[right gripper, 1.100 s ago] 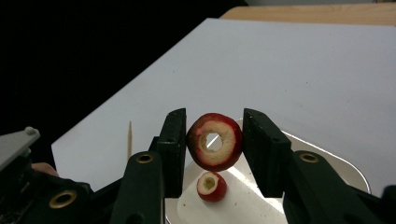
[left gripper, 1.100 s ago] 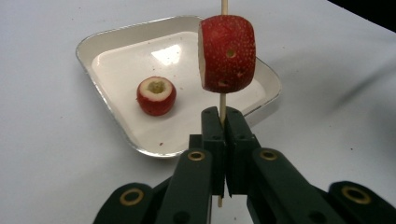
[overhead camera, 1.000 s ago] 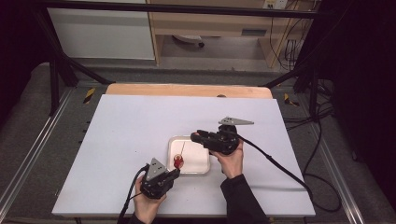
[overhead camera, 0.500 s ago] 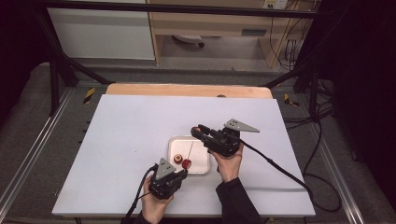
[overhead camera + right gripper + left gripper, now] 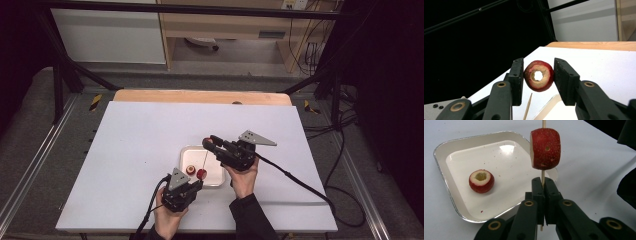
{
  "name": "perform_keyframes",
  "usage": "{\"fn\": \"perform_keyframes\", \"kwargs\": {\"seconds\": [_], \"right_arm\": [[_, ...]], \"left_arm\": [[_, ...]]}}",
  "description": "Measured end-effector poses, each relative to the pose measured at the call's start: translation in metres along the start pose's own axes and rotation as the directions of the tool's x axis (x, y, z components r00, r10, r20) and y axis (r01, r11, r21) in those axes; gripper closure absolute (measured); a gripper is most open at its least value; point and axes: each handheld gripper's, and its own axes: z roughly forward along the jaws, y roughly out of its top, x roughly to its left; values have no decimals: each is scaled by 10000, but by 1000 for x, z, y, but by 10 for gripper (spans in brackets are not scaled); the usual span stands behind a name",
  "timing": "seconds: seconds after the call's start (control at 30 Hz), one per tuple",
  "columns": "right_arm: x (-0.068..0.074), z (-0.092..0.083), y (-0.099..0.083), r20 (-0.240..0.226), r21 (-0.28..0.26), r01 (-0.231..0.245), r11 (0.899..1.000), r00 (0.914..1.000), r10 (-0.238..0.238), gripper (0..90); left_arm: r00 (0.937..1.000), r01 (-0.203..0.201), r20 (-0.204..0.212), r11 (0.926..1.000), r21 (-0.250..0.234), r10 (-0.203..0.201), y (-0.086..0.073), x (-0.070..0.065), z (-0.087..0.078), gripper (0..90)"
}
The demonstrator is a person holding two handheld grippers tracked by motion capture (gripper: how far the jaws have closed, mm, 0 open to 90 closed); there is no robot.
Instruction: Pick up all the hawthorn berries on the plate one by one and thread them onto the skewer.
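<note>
My left gripper (image 5: 543, 185) is shut on a thin wooden skewer (image 5: 543, 173) that stands upright. A red fruit piece (image 5: 545, 148) is threaded on the skewer just above the jaws, and in the high view this piece (image 5: 201, 174) hangs over the front edge of the white tray (image 5: 186, 150). A second red, cored piece (image 5: 481, 181) lies in the tray (image 5: 441, 160). My right gripper (image 5: 537, 64) is shut on a cored red fruit ring (image 5: 539, 75), its hole facing the camera. It is held in the air above the skewer tip (image 5: 527, 107), over the tray's right side (image 5: 210, 144).
The tray sits near the front middle of a white table top (image 5: 130, 150) with a wooden strip (image 5: 200, 96) along the far edge. Black cables (image 5: 300, 182) trail from both grippers. Metal frame rails (image 5: 30, 170) run down both sides.
My left gripper has shifted slightly to the right with the skewer, bringing the threaded piece to the tray's front edge. The right gripper has stayed in place with the ring.
</note>
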Motion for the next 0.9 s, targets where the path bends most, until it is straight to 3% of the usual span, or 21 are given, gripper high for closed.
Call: {"fn": "perform_keyframes", "kwargs": {"seconds": [0.6, 0.8, 0.9], "right_arm": [[2, 1, -5, -107, 77, 111, 9999, 9999, -111, 617], [4, 1, -7, -117, 47, 352, 9994, 9993, -351, 618], [4, 0, -8, -128, -15, 630, 9980, 9979, -630, 618]], "left_arm": [[9997, 229, 58, 9997, 25, -229, -1, 3, 0, 886], [9981, 575, 217, 9983, 106, -577, -2, 2, 2, 885], [9944, 967, 420, 9952, 126, -971, -1, 3, 1, 885]]}}
